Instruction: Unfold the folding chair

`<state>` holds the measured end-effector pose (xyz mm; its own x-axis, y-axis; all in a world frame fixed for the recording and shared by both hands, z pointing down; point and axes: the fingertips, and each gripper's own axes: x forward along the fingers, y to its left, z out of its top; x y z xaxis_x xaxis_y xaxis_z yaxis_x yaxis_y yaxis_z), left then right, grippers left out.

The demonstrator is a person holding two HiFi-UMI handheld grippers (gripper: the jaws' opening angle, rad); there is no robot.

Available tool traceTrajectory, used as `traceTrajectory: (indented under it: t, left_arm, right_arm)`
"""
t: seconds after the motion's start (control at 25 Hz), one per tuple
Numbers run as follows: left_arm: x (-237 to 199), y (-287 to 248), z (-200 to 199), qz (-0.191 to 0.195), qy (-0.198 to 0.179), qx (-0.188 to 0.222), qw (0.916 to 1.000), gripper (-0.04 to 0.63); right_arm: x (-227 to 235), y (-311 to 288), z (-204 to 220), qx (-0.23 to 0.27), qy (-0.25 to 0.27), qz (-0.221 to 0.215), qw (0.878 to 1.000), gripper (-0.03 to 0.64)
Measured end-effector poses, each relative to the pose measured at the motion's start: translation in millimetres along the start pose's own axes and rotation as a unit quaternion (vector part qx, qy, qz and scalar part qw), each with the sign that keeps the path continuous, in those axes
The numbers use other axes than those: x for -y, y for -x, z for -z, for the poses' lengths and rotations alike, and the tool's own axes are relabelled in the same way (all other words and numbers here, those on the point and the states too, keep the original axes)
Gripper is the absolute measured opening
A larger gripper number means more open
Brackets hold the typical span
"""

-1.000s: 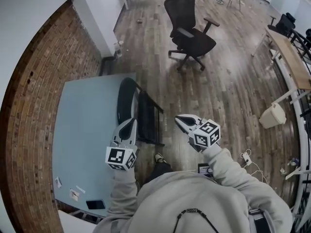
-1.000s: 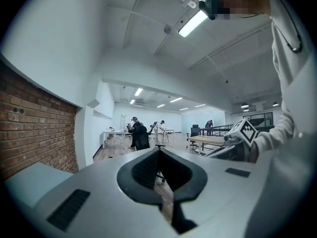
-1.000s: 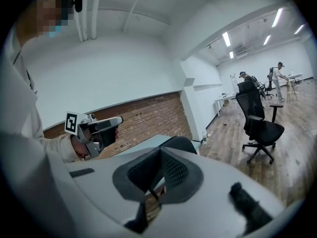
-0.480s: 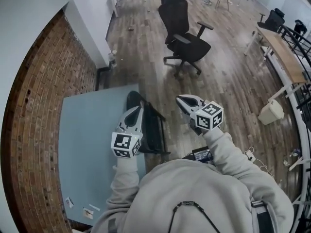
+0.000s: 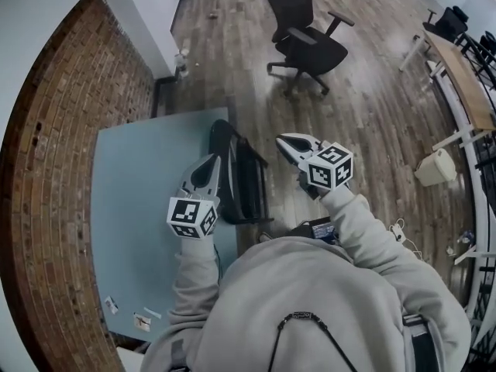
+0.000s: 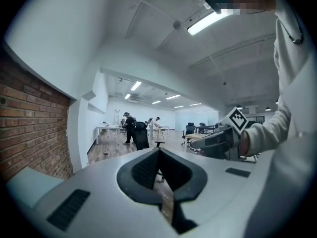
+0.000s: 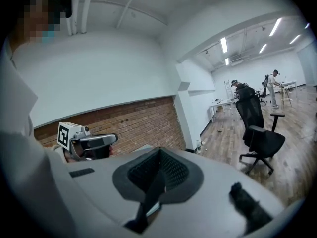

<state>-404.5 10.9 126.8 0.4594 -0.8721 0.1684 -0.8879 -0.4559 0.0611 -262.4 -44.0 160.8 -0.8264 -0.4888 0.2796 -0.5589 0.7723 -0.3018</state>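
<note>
The black folding chair point(image 5: 242, 178) is folded flat and stands on edge against the right side of the light blue table point(image 5: 139, 184). My left gripper point(image 5: 212, 161) is shut and empty; it hovers over the table edge just left of the chair. My right gripper point(image 5: 282, 140) is also shut and empty, just right of the chair over the wood floor. The chair lies between the two grippers, and I cannot tell whether either touches it. In the left gripper view the jaws point(image 6: 159, 153) are closed together, with the right gripper point(image 6: 220, 140) beyond. The right gripper view shows closed jaws point(image 7: 158, 157) and the left gripper point(image 7: 91, 144).
A black office chair point(image 5: 308, 39) stands on the floor ahead. A brick wall point(image 5: 54, 153) runs along the left of the table. A wooden desk point(image 5: 463, 76) and a white bin point(image 5: 434, 169) are at the right. People point(image 6: 130, 128) stand far off in the room.
Both grippers have moved forward alongside the folded chair, the left over the table edge, the right beside the chair's other face. Both have stayed shut.
</note>
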Motion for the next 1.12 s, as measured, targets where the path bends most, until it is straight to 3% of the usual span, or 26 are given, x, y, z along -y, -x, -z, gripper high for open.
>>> traceTrajectory:
  t: [0.12,0.24,0.28,0.36,0.44,0.52,0.64,0.76,0.84,0.96,1.04,1.12]
  left_arm:
    - [-23,-7,32,-0.022,0.018,-0.029,0.9992,0.006]
    - [-39,-10,56,-0.021,0.051,-0.033,0.9979,0.036]
    - [-45,-13,65,-0.023,0.061,-0.042,0.997,0.061]
    - [-55,-19,91,-0.027,0.073,-0.081,0.9937,0.184]
    - [-64,-25,122,-0.035,0.078,-0.13,0.9878,0.273]
    - [-74,-31,149,-0.046,0.095,-0.163,0.981,0.331]
    - [-85,-40,183,-0.059,0.136,-0.196,0.9693,0.366]
    - [-88,-51,219,-0.058,0.152,-0.248,0.9551,0.4]
    - [-84,-55,233,-0.049,0.177,-0.26,0.9481,0.402]
    - [-75,-51,259,-0.039,0.208,-0.297,0.931,0.401]
    - [-71,-44,281,-0.041,0.196,-0.347,0.9163,0.4]
    - [-71,-45,294,-0.044,0.196,-0.367,0.9081,0.399]
  right_arm:
    - [13,-30,29,-0.035,-0.015,0.008,0.999,0.006]
    - [12,-69,76,-0.089,-0.04,-0.017,0.995,0.024]
    - [9,-83,93,-0.112,-0.044,-0.029,0.992,0.067]
    - [7,-108,130,-0.161,-0.055,-0.038,0.985,0.153]
    - [12,-130,171,-0.206,-0.085,-0.032,0.974,0.191]
    - [18,-151,218,-0.252,-0.127,-0.025,0.959,0.214]
    - [26,-176,289,-0.318,-0.178,-0.017,0.931,0.264]
    - [50,-195,343,-0.355,-0.207,0.021,0.912,0.288]
    - [57,-206,370,-0.368,-0.234,0.033,0.899,0.29]
    - [52,-223,400,-0.388,-0.244,0.032,0.888,0.29]
    - [48,-232,415,-0.399,-0.238,0.034,0.885,0.29]
    - [54,-239,427,-0.406,-0.233,0.047,0.883,0.288]
